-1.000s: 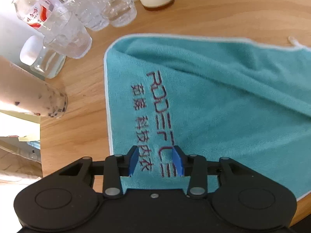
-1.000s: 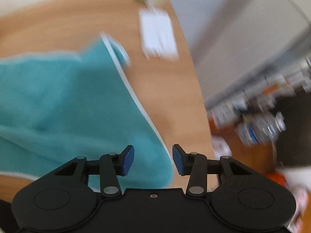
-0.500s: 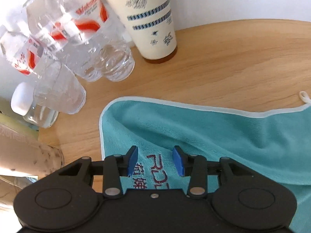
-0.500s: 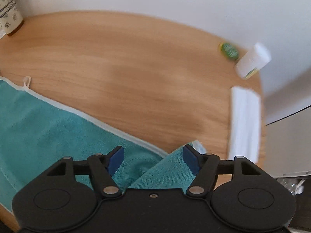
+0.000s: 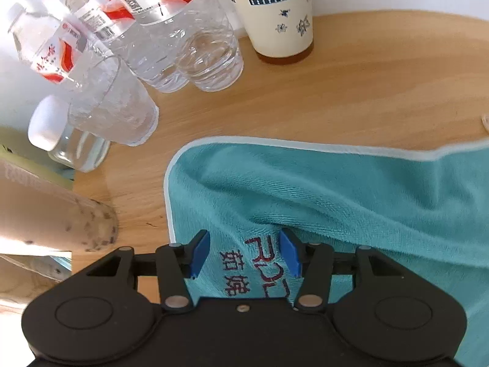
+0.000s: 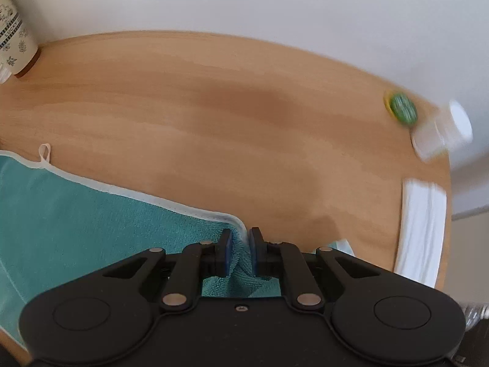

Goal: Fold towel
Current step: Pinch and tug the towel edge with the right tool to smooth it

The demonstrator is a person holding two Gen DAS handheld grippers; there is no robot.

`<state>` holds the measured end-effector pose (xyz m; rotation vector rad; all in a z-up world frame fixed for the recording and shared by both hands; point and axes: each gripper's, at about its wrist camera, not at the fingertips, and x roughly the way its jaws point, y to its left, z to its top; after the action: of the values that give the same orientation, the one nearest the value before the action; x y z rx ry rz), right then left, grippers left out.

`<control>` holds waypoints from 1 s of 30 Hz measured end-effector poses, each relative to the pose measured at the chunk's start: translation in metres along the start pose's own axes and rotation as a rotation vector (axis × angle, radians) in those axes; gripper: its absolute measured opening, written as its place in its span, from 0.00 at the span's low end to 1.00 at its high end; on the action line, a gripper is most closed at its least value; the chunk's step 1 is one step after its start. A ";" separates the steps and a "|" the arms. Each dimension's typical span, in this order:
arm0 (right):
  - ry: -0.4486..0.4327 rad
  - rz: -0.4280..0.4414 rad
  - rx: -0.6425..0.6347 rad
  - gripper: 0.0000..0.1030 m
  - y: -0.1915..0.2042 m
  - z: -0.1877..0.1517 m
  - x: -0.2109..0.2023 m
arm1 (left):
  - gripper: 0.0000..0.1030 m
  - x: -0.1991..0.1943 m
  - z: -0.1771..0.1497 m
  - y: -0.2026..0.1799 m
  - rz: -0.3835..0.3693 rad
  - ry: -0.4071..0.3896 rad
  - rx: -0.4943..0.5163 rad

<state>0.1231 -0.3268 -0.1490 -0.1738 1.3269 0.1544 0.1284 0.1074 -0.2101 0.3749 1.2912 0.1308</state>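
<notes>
Fuzzy teal towel corner bunches in right gripper.

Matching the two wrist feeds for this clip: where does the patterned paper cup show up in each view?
Left wrist: the paper cup stands at top centre, on the table beyond the towel, right of the water bottles.
Right wrist: the same cup is cut off at the upper left edge, at the table's far side.
Shared landmark: the towel's white hanging loop, at the right edge in the left view and at left in the right view.
</notes>
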 end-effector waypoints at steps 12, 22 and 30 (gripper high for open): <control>-0.328 -0.046 0.038 0.34 0.012 0.047 -0.041 | 0.51 0.004 0.000 0.011 0.019 0.022 -0.049; -0.228 -0.122 0.103 0.43 -0.039 -0.022 -0.061 | 0.51 -0.010 -0.005 0.016 0.023 -0.030 -0.129; -0.108 -0.136 0.136 0.43 -0.065 -0.117 -0.069 | 0.52 -0.043 -0.042 0.002 -0.055 -0.053 -0.121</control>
<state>0.0100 -0.4166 -0.1068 -0.1379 1.2088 -0.0411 0.0767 0.1046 -0.1792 0.2370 1.2339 0.1507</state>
